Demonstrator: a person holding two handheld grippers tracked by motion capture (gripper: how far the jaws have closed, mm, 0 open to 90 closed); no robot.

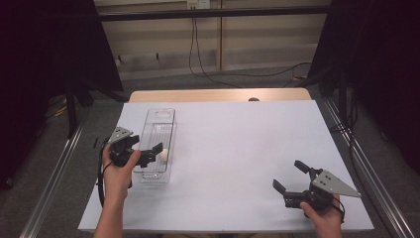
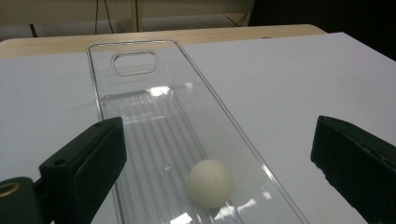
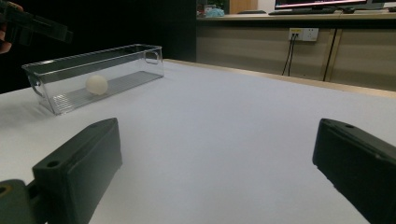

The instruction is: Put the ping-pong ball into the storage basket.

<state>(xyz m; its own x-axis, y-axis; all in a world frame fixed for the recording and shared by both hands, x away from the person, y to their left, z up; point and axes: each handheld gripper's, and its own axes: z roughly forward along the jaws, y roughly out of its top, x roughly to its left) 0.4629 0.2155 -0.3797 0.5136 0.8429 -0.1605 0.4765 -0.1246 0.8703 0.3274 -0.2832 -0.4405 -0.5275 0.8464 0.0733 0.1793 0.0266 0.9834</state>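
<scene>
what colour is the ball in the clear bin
The ball is off-white, clearest in the left gripper view.

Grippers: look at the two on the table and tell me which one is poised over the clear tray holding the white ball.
The left gripper: its open jaws hang over the clear tray above the white ball. The right gripper is apart, over bare table.

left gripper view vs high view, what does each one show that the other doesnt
Left gripper view alone: the ribbed floor of the clear bin, seen close between wide-open jaws. High view alone: the person's hands, the left gripper over the bin's near end, the right gripper open at the table's right, and the floor cables beyond. Both: the white ball in the bin's near end, on the white table.
</scene>
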